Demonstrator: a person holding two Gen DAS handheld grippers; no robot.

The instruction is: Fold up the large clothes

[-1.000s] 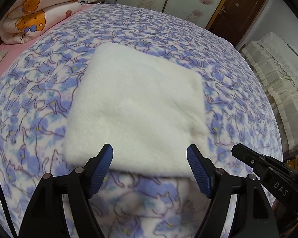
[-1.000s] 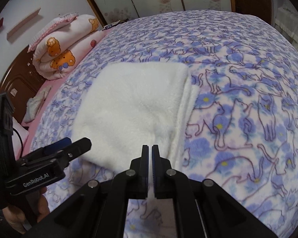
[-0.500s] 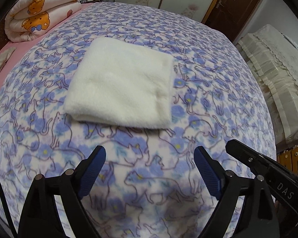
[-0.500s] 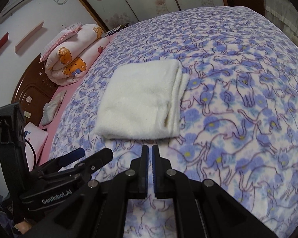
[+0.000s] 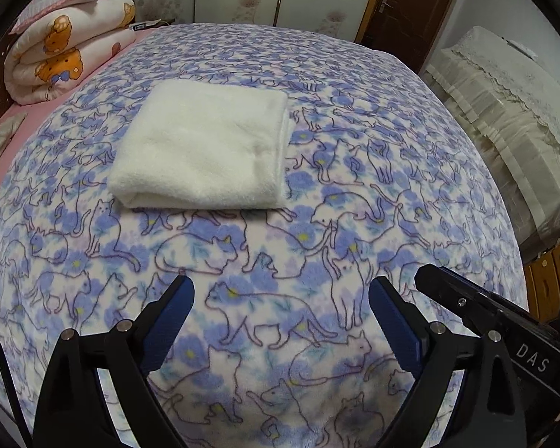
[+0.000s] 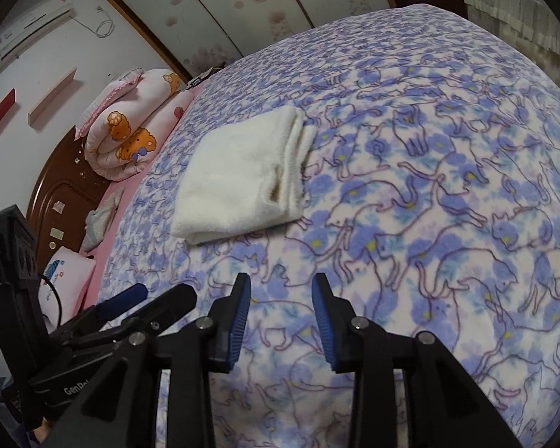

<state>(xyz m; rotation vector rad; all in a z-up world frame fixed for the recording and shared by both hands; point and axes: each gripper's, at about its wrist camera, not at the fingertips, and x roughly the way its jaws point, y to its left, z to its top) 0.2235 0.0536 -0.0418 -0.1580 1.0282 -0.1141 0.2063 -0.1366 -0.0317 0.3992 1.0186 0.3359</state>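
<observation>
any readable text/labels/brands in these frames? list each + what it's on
"DAS": white letters on the black body of the right hand-held gripper, seen at the edge of the left wrist view.
"GenRo": white letters, cut off by a finger in front, on the black body of the left hand-held gripper, seen in the right wrist view.
Print on the white pillow: too small to read.
Stickers on the wooden headboard: too small to read.

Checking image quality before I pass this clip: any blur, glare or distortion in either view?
Left wrist view: sharp, evenly lit, strong fisheye bulge in the cat-print purple bedspread; folded white fleece garment bright but textured. Right wrist view: same bulge, dark corners, no glare, garment crisp.
</observation>
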